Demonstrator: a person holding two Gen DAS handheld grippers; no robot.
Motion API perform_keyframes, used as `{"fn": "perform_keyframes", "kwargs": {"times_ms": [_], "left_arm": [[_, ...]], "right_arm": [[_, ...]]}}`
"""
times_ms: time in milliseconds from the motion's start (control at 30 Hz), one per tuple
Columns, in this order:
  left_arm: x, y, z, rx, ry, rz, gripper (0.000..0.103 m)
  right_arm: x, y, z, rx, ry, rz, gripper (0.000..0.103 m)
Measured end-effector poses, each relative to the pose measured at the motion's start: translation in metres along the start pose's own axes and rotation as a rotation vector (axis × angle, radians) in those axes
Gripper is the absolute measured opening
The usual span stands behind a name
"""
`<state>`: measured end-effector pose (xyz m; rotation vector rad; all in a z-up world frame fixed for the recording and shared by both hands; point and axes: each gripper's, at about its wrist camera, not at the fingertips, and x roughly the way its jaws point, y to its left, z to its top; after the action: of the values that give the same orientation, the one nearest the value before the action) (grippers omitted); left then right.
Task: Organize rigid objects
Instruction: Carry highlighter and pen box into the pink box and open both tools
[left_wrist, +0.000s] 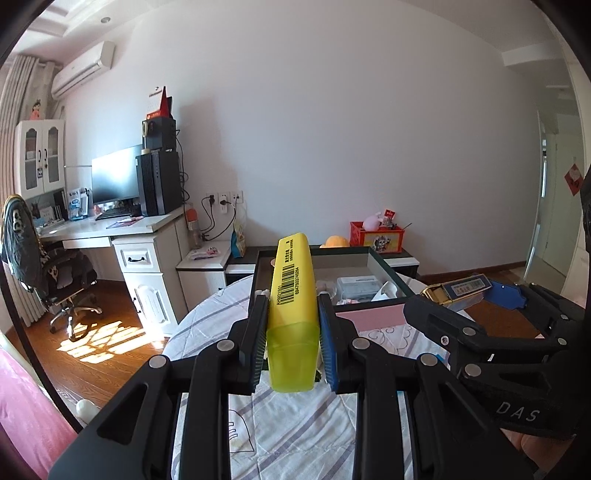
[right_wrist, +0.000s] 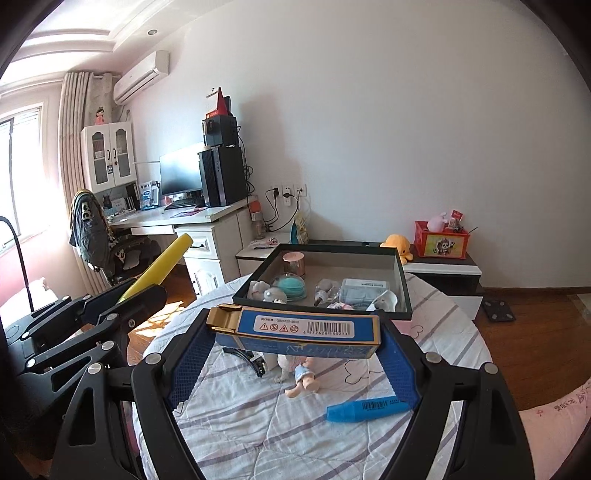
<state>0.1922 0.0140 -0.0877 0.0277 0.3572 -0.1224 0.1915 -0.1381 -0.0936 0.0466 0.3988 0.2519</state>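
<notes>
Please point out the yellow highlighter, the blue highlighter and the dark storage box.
yellow highlighter (left_wrist: 291, 291): left wrist view, on its barcode label.
blue highlighter (right_wrist: 364, 408): right wrist view, on its body.
dark storage box (right_wrist: 317, 308): right wrist view, on its near wall.

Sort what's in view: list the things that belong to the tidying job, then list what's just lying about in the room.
Part of the job:
yellow highlighter, clamped in the left tool
blue and gold box, spanned by the right tool
storage box
blue highlighter and small doll on the bed

Just lying about:
monitor
office chair
orange plush
red toy crate
</notes>
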Motion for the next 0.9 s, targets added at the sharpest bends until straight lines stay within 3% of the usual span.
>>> {"fn": "perform_keyframes", "kwargs": {"times_ms": [267,433,600,900], "left_arm": [[0.015,-0.004,0.013,0.021,-0.018,0.000,0.026],[0.049,-0.005,0.026,0.043,0.003,-0.006,0.026],[0.111,-0.008,0.042,0.076,0.052,-0.011,0.026],[0.256,-0.011,0.045,0.117,0.274,-0.071,0.026]], "right_arm": [[0.012,-0.004,0.018,-0.017,-0.019,-0.004,0.084],[0.036,-0.013,0.029,-0.040,-0.009,-0.025,0.084],[0.086,-0.031,0.048,-0.055,0.024,-0.046,0.084],[0.209,-0.079,0.055,-0.044,0.190,-0.065,0.084]]}}
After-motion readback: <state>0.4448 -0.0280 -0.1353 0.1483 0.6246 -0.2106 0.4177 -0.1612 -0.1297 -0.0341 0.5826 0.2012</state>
